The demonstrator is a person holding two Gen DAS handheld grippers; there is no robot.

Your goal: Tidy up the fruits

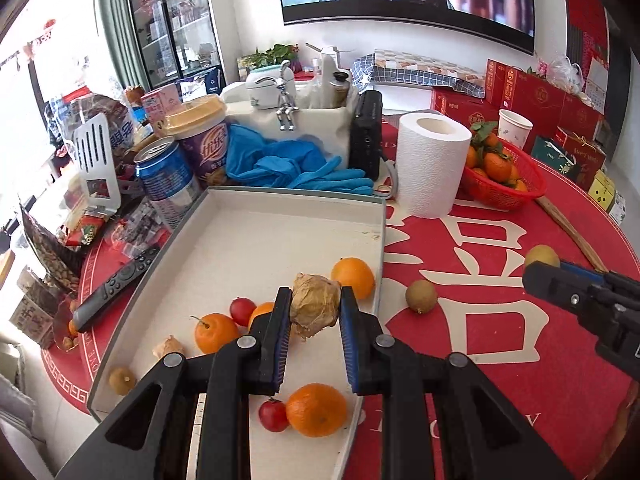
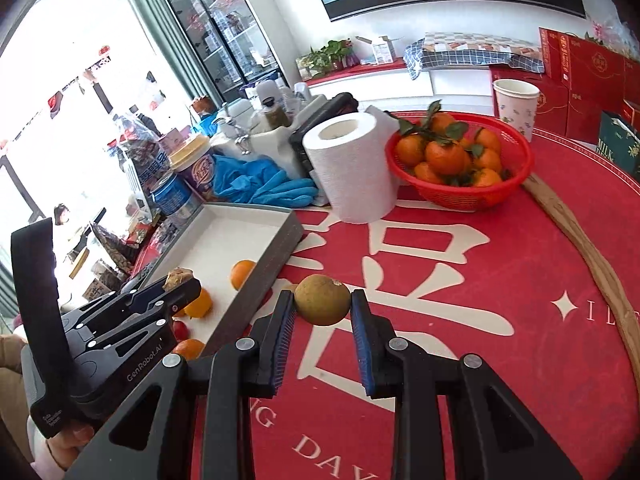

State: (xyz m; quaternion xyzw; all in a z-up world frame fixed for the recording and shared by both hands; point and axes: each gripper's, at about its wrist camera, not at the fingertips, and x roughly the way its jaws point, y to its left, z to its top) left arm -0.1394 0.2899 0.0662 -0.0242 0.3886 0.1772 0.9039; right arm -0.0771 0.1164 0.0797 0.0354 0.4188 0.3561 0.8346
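Observation:
My left gripper (image 1: 315, 305) is shut on a papery tan husked fruit (image 1: 314, 307) and holds it above the white tray (image 1: 280, 224). In the tray lie several oranges (image 1: 316, 410), two red cherry tomatoes (image 1: 273, 415), another husked fruit (image 1: 170, 347) and a small brown fruit (image 1: 121, 380). My right gripper (image 2: 323, 300) is shut on a round brown-green fruit (image 2: 322, 299) just right of the tray (image 2: 276, 248), over the red tablecloth. Another brown-green fruit (image 1: 421, 296) lies on the cloth beside the tray.
A red basket of tangerines (image 2: 460, 160) and a paper roll (image 2: 352, 168) stand behind. Blue gloves (image 1: 288, 164), a can (image 1: 166, 184), a cup (image 1: 200, 136), a remote (image 1: 116, 292) and snack packets crowd the left. A paper cup (image 2: 515, 104) and red boxes stand at the back right.

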